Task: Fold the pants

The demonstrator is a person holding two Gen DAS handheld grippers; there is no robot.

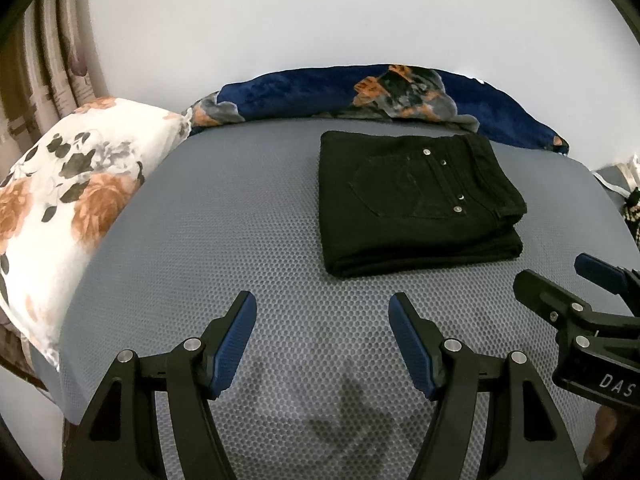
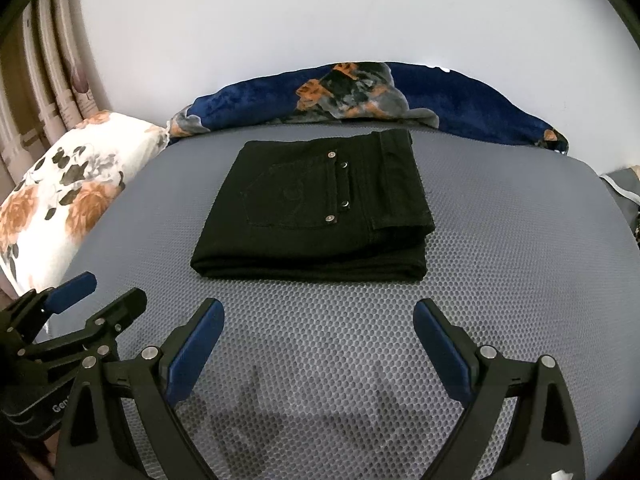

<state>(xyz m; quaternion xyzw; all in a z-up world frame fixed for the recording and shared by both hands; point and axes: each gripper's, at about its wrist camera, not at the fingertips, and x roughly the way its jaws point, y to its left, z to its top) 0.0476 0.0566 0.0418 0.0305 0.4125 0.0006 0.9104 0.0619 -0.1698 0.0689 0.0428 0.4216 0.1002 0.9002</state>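
Neatly folded black pants point(image 2: 312, 208) ahead of right gripper point(image 2: 319, 312), both jaws apart, empty

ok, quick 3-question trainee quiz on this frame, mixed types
1. True or false: the black pants lie folded in a stack on the grey mat.
2. What do the left tongs and right tongs hold?
A. a trouser leg
B. the pillow
C. nothing
3. Fill in: the floral pillow lies at the mat's ____ edge in both views.

Key: 1 true; 2 C, both open and short of the pants; 3 left.
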